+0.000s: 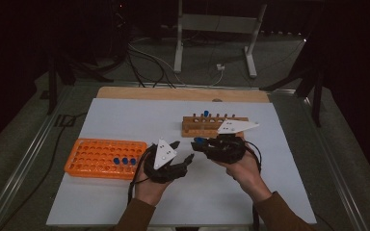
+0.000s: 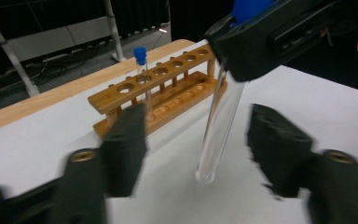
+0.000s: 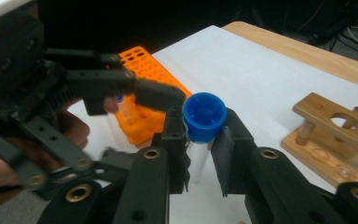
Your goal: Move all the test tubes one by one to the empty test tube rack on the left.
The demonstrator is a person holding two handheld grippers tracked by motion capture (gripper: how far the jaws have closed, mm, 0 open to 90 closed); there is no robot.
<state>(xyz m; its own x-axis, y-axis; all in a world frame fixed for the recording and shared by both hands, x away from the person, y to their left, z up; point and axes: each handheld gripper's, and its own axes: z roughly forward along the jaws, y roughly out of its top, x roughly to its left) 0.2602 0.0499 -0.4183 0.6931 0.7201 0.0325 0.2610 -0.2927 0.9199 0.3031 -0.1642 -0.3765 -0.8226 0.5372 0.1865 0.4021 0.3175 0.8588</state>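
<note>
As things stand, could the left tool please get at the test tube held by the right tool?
Probably yes: the test tube hangs between the left tool's jaws, which stand apart from its glass, with nothing between. The right tool grips it below the cap.

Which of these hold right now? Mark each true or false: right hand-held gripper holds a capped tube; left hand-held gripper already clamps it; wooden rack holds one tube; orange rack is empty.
1. The right hand-held gripper holds a blue-capped tube: true.
2. The left hand-held gripper clamps it: false; its jaws stand either side, apart from the glass.
3. The wooden rack holds one tube: true.
4. The orange rack is empty: false; blue caps show in it.
</note>
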